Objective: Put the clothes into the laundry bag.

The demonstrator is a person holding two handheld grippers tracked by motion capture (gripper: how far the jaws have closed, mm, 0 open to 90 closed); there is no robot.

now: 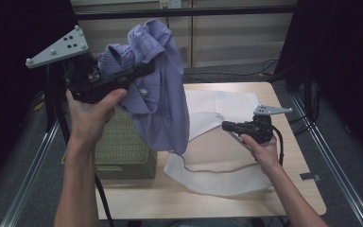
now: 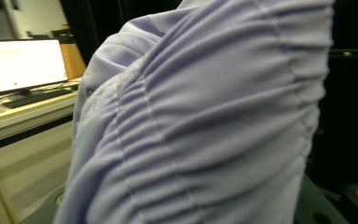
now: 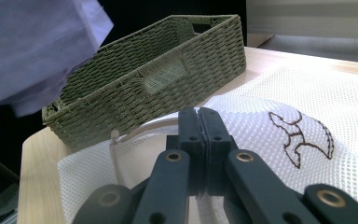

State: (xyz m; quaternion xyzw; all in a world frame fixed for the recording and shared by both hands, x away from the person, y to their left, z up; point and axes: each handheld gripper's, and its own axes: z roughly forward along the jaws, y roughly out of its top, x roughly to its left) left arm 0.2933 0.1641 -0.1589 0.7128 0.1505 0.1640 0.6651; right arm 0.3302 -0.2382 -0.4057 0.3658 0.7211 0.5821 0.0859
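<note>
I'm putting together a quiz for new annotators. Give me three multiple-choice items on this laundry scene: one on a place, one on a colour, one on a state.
1. Where is the woven basket?
A. on the table's left part, below the lifted garment
B. on the floor
C. on top of the mesh bag

2. What colour is the garment that the left gripper lifts?
A. red
B. lavender
C. black

3. How do the right gripper jaws stand?
A. wide open
B. pressed together at the white mesh bag
C. clamped on the basket

Answers: 1 A, the high view shows it on the table at the left; 2 B, pale purple cloth in both views; 3 B, the right gripper view shows the jaws meeting.
</note>
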